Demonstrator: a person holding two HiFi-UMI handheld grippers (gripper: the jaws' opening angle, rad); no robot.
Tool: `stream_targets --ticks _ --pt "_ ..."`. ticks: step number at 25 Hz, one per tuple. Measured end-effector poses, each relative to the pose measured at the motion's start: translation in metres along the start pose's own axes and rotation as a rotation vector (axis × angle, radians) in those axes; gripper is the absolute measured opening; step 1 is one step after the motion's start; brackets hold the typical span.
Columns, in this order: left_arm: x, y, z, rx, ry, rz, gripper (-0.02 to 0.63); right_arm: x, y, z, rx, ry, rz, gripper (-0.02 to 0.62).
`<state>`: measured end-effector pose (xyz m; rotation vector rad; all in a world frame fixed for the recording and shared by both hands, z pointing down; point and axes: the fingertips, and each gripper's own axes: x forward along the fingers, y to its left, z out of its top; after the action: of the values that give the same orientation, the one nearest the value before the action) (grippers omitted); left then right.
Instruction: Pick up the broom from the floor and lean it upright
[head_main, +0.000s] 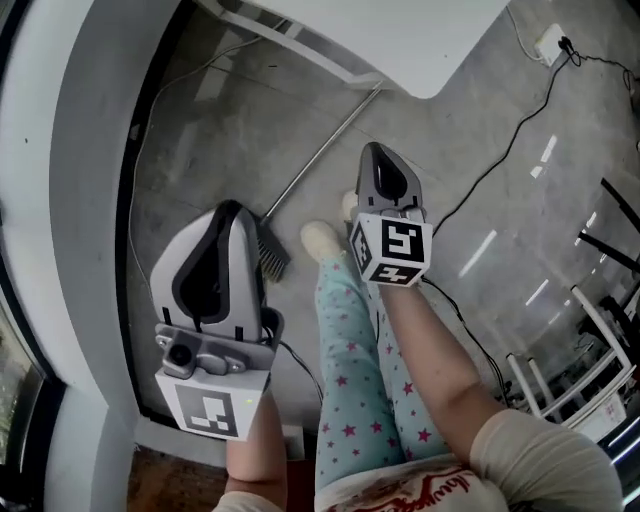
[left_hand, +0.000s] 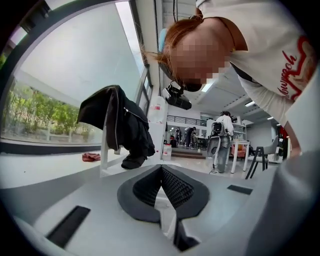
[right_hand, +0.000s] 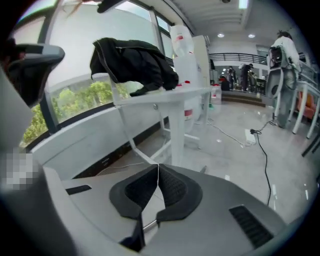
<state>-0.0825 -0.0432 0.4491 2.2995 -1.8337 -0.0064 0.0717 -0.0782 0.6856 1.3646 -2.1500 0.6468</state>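
The broom lies on the grey floor in the head view. Its thin metal handle (head_main: 320, 150) runs from under the white table down-left to the dark brush head (head_main: 273, 256). My left gripper (head_main: 230, 208) hovers over the floor just left of the brush head and partly covers it. Its jaws are shut with nothing between the pads (left_hand: 175, 187). My right gripper (head_main: 375, 150) hangs to the right of the handle, above the person's feet, and is also shut and empty (right_hand: 158, 167). Neither gripper touches the broom.
A white table (head_main: 420, 40) stands over the handle's far end. A black cable (head_main: 510, 150) runs across the floor to a power strip (head_main: 550, 42). The person's legs and foot (head_main: 322, 240) are between the grippers. A curved white window ledge (head_main: 80, 200) bounds the left, a white rack (head_main: 590, 350) the right.
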Motion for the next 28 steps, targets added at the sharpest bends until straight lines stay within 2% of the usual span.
stream_targets --ticks 3,6,9,11,16,17,19,22,25,28 --pt "0.017 -0.003 -0.018 0.007 0.008 -0.053 0.02 0.031 -0.027 -0.039 0.08 0.053 -0.103 0.025" --pt "0.012 -0.01 -0.043 0.051 0.017 -0.113 0.02 0.052 -0.046 -0.074 0.174 0.097 -0.166 0.025" --pt "0.027 -0.014 -0.065 0.014 0.063 -0.125 0.02 0.075 -0.06 -0.1 0.232 0.113 -0.209 0.026" --pt "0.03 -0.016 -0.08 0.016 0.085 -0.141 0.02 0.091 -0.07 -0.112 0.262 0.112 -0.239 0.025" --pt "0.035 -0.015 -0.12 0.014 0.127 -0.16 0.02 0.133 -0.089 -0.143 0.328 0.151 -0.269 0.026" --pt "0.038 -0.015 -0.126 0.012 0.132 -0.165 0.02 0.14 -0.091 -0.15 0.341 0.167 -0.274 0.034" --pt "0.044 -0.017 -0.136 0.015 0.138 -0.185 0.02 0.153 -0.094 -0.164 0.378 0.197 -0.286 0.104" --pt "0.057 -0.018 -0.154 0.025 0.158 -0.215 0.02 0.167 -0.092 -0.177 0.41 0.225 -0.29 0.107" --pt "0.074 -0.015 -0.194 0.01 0.248 -0.218 0.02 0.176 -0.093 -0.187 0.417 0.25 -0.298 0.107" --pt "0.088 -0.014 -0.249 0.004 0.441 -0.224 0.02 0.181 -0.093 -0.193 0.423 0.264 -0.303 0.107"
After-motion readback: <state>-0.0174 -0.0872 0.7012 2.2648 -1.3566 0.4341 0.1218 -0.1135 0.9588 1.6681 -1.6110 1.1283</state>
